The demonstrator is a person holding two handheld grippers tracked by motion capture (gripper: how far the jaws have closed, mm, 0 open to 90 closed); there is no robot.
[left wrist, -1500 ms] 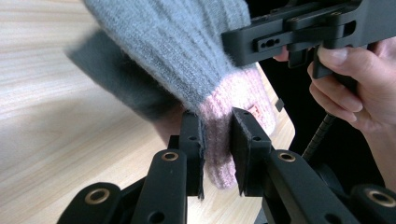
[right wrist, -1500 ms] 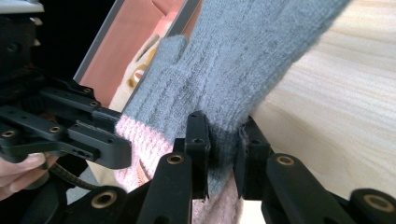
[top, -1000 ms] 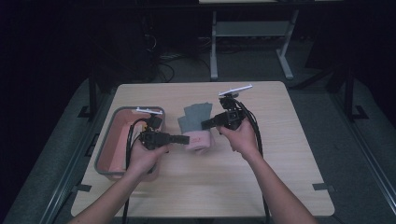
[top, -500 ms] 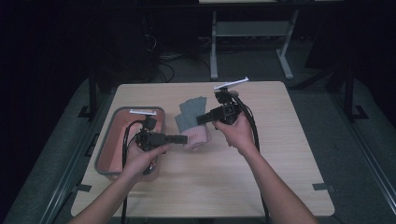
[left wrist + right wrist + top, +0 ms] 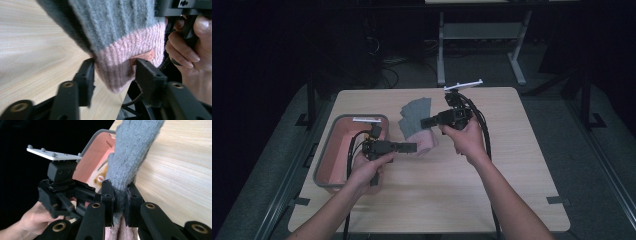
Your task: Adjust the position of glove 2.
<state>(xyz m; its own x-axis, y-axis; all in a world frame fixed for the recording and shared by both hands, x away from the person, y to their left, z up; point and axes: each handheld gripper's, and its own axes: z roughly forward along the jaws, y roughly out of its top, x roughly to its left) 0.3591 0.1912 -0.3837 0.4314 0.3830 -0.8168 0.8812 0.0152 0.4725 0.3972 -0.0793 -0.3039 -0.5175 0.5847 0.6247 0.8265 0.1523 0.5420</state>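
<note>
A knitted glove point(image 5: 414, 116), grey with a pink cuff point(image 5: 428, 141), hangs stretched between both grippers over the middle of the table. My left gripper point(image 5: 413, 147) grips the pink cuff point(image 5: 125, 60), one jaw on each side of it. My right gripper point(image 5: 422, 121) is a little farther back and higher, shut on the grey part point(image 5: 130, 152), which bunches between its jaws point(image 5: 120, 197). In the left gripper view the grey knit point(image 5: 117, 22) rises above the cuff, and the person's other hand point(image 5: 190, 50) is at the right.
A pink tray with a grey rim point(image 5: 324, 155) sits at the table's left, close behind the left hand; the right gripper view shows its inside point(image 5: 92, 162). Bare wooden tabletop point(image 5: 512, 165) lies to the right and front. Cables trail from both grippers.
The right gripper has risen and moved toward the far side, pulling the grey part of the glove up. The left gripper has stayed on the cuff, shifting slightly.
</note>
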